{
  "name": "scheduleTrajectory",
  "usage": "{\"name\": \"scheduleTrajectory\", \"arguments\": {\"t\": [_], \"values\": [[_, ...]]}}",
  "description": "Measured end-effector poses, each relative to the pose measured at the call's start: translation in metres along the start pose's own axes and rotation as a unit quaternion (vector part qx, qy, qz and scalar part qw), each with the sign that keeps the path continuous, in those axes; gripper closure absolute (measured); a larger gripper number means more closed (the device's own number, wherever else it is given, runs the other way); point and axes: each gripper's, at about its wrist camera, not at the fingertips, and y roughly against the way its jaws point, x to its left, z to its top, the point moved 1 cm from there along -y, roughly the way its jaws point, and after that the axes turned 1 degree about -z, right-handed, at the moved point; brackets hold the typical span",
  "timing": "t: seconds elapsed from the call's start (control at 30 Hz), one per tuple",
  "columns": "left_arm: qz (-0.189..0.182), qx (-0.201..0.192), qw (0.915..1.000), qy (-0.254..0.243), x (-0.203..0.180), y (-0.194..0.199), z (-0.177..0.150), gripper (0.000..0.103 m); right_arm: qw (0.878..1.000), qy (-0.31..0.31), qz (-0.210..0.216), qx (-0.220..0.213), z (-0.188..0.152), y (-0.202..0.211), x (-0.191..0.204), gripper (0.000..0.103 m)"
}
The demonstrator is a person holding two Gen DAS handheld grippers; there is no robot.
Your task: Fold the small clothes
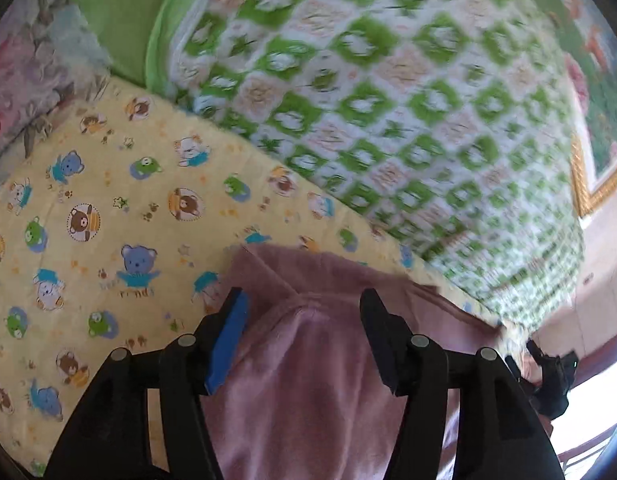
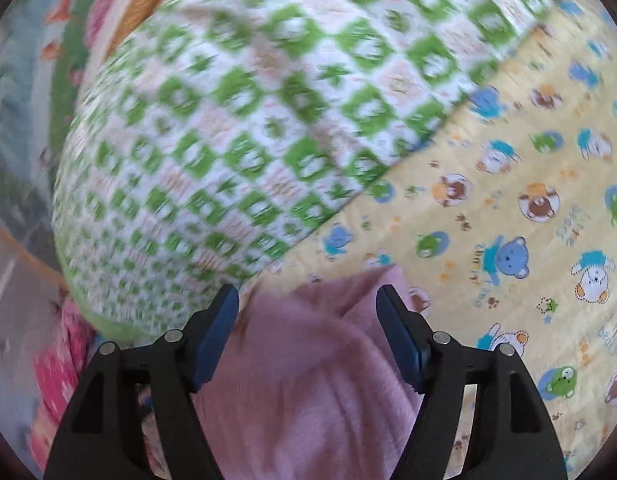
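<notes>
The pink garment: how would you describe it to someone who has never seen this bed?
Find the yellow bear-print sheet, bordered by a green-and-white quilt. The pink garment lies on the sheet's near part. It alone is plain, fuzzy and unpatterned.

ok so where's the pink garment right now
The pink garment lies on the yellow bear-print sheet, low in both views between each gripper's open fingers, just below the green patterned quilt.

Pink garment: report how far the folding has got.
Done: the pink garment lies on the yellow bear-print sheet with a fold ridge near its far edge. In hand: nothing gripped; the left gripper and right gripper both stand open over it. Left: the remaining folds; the final shape cannot be judged.
</notes>
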Motion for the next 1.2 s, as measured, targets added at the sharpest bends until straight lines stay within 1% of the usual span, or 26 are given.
{"name": "scheduleTrajectory", "arguments": {"t": [0.07, 0.1, 0.2, 0.23, 0.27, 0.3, 0.33, 0.37, 0.4, 0.43, 0.47, 0.5, 0.53, 0.57, 0.63, 0.67, 0.7, 0.73, 0.77, 0.8, 0.83, 0.93, 1.0, 1.07, 1.13, 1.2], "values": [[-0.007, 0.009, 0.9995, -0.029, -0.015, 0.006, -0.014, 0.044, 0.998, 0.054, 0.004, 0.018, -0.013, -0.003, 0.021, 0.03], [-0.013, 0.02, 0.9985, -0.05, -0.026, 0.005, -0.023, 0.044, 0.996, 0.08, 0.006, 0.028, -0.021, -0.007, 0.032, 0.03], [-0.031, 0.064, 0.9904, -0.118, -0.059, -0.011, -0.051, 0.044, 0.984, 0.158, 0.008, 0.078, -0.051, -0.028, 0.063, 0.031], [-0.035, 0.082, 0.9844, -0.152, -0.074, -0.022, -0.063, 0.044, 0.977, 0.186, 0.01, 0.1, -0.064, -0.04, 0.074, 0.032], [-0.035, 0.091, 0.9803, -0.172, -0.083, -0.028, -0.07, 0.044, 0.97, 0.21, 0.019, 0.119, -0.075, -0.05, 0.083, 0.032], [-0.03, 0.101, 0.9745, -0.198, -0.093, -0.038, -0.079, 0.044, 0.964, 0.229, 0.025, 0.131, -0.084, -0.056, 0.089, 0.032], [-0.03, 0.113, 0.9685, -0.22, -0.101, -0.051, -0.088, 0.044, 0.956, 0.254, 0.032, 0.146, -0.095, -0.064, 0.097, 0.032], [-0.034, 0.123, 0.9647, -0.231, -0.105, -0.059, -0.092, 0.044, 0.944, 0.28, 0.045, 0.168, -0.105, -0.075, 0.106, 0.032], [-0.033, 0.132, 0.9612, -0.24, -0.106, -0.069, -0.095, 0.044, 0.936, 0.294, 0.054, 0.187, -0.112, -0.083, 0.11, 0.032], [-0.02, 0.136, 0.9583, -0.251, -0.106, -0.077, -0.096, 0.044, 0.929, 0.304, 0.057, 0.205, -0.116, -0.092, 0.112, 0.032], [-0.003, 0.133, 0.9564, -0.26, -0.102, -0.085, -0.092, 0.045, 0.926, 0.309, 0.045, 0.21, -0.116, -0.101, 0.11, 0.032], [0.007, 0.129, 0.957, -0.26, -0.095, -0.09, -0.085, 0.046, 0.928, 0.309, 0.032, 0.206, -0.112, -0.108, 0.104, 0.032], [0.011, 0.124, 0.9599, -0.252, -0.087, -0.092, -0.074, 0.047, 0.934, 0.299, 0.018, 0.195, -0.103, -0.112, 0.095, 0.032], [0.012, 0.116, 0.9646, -0.237, -0.075, -0.092, -0.06, 0.048, 0.945, 0.277, -0.001, 0.176, -0.089, -0.113, 0.08, 0.033], [0.02, 0.091, 0.9743, -0.205, -0.05, -0.089, -0.03, 0.049, 0.969, 0.208, -0.022, 0.132, -0.059, -0.107, 0.045, 0.034], [0.019, 0.086, 0.9772, -0.193, -0.042, -0.088, -0.02, 0.053, 0.98, 0.167, -0.036, 0.101, -0.044, -0.1, 0.025, 0.038], [0.023, 0.082, 0.9801, -0.18, -0.032, -0.088, -0.01, 0.054, 0.987, 0.136, -0.041, 0.08, -0.033, -0.095, 0.01, 0.046], [0.039, 0.075, 0.9824, -0.166, -0.022, -0.089, 0.0, 0.057, 0.992, 0.105, -0.039, 0.064, -0.024, -0.09, -0.003, 0.049], [0.044, 0.069, 0.9852, -0.151, -0.011, -0.09, 0.008, 0.063, 0.994, 0.08, -0.051, 0.046, -0.018, -0.084, -0.014, 0.049], [0.034, 0.067, 0.9879, -0.136, -0.004, -0.089, 0.013, 0.063, 0.995, 0.066, -0.066, 0.035, -0.013, -0.081, -0.018, 0.049], [0.021, 0.07, 0.99, -0.121, 0.002, -0.091, 0.015, 0.064, 0.996, 0.058, -0.066, 0.029, -0.011, -0.078, -0.022, 0.049], [0.035, 0.067, 0.9896, -0.122, -0.002, -0.09, 0.008, 0.064, 0.996, 0.055, -0.067, 0.03, -0.014, -0.067, -0.018, 0.049], [0.042, 0.062, 0.9898, -0.122, -0.013, -0.083, 0.001, 0.06, 0.995, 0.064, -0.065, 0.027, -0.019, -0.054, -0.008, 0.047], [0.044, 0.051, 0.9898, -0.125, -0.024, -0.066, -0.006, 0.05, 0.994, 0.082, -0.061, 0.028, -0.027, -0.039, 0.004, 0.046], [0.058, 0.041, 0.9884, -0.134, -0.032, -0.047, -0.024, 0.043, 0.994, 0.096, -0.05, 0.029, -0.039, -0.025, 0.017, 0.045], [0.062, 0.039, 0.9885, -0.132, -0.039, -0.034, -0.04, 0.042, 0.993, 0.105, -0.042, 0.033, -0.057, -0.006, 0.024, 0.044]]}}
